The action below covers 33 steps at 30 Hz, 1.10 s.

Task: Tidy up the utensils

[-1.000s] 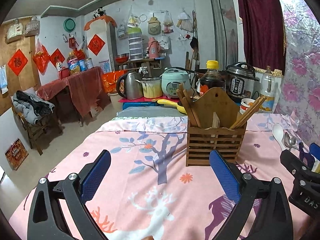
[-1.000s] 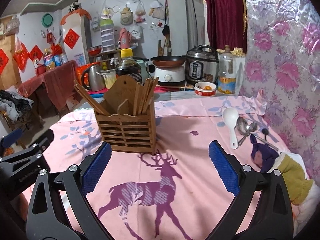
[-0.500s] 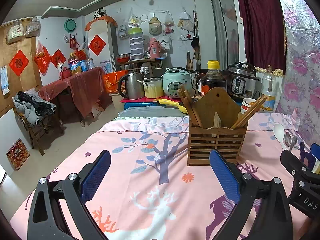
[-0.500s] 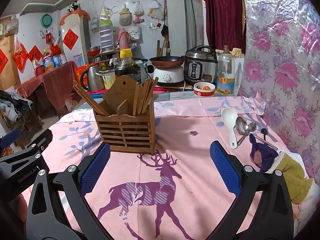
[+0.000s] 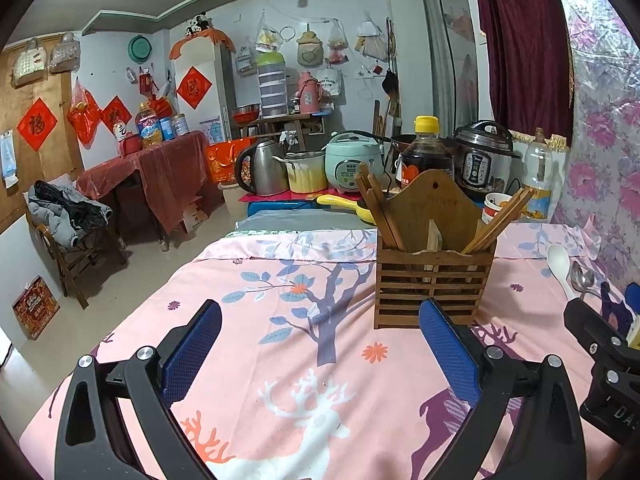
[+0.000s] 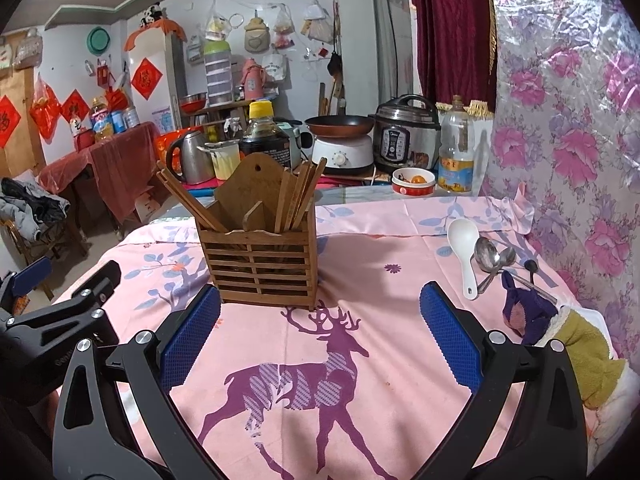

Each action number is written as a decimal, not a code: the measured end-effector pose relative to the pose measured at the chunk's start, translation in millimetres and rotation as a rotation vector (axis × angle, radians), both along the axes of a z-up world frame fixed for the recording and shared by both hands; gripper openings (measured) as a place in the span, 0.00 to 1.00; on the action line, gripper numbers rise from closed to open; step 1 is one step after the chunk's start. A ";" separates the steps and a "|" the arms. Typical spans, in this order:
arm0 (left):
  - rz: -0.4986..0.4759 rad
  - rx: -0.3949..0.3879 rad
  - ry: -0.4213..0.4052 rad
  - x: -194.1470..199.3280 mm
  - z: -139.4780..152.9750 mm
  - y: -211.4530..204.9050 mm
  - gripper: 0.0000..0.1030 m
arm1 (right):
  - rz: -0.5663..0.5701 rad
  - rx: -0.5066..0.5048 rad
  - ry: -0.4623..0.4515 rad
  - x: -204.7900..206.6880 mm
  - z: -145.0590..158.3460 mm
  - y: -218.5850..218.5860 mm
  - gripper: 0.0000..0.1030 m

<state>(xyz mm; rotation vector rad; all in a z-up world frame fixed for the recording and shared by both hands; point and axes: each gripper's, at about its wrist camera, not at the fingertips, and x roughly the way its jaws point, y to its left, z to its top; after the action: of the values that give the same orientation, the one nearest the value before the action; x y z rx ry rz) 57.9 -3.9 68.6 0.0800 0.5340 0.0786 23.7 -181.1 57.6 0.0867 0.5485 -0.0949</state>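
Observation:
A slatted wooden utensil holder [image 6: 262, 262] stands on the pink deer-print tablecloth [image 6: 360, 280], with wooden chopsticks [image 6: 298, 194] leaning in it. It also shows in the left wrist view [image 5: 434, 280]. A white plastic spoon [image 6: 464, 248] and metal spoons [image 6: 494, 258] lie on the cloth to its right, also seen in the left wrist view as the white spoon [image 5: 560, 264]. My right gripper [image 6: 320, 340] is open and empty, in front of the holder. My left gripper [image 5: 320, 344] is open and empty, left of the holder.
A purple and olive cloth bundle [image 6: 560, 332] lies at the table's right edge by the flowered wall [image 6: 580, 120]. Behind the table stand a soy sauce bottle [image 6: 264, 132], pressure cooker [image 6: 406, 136], oil bottle [image 6: 456, 152], small bowl [image 6: 412, 182] and kettle [image 5: 260, 168].
Both grippers have drifted slightly; the holder sits a little further right in each view. Both stay open and empty. Nothing on the table has moved.

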 end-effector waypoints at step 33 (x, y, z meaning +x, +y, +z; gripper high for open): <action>-0.024 0.001 0.010 3.8 -3.1 -8.4 0.94 | -0.006 -0.033 -0.008 -2.0 0.1 5.4 0.94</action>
<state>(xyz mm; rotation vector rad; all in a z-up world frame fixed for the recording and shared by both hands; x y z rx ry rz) 61.7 -12.3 65.5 0.0875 0.5433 0.0554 21.7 -175.7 57.7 0.0567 0.5389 -0.1097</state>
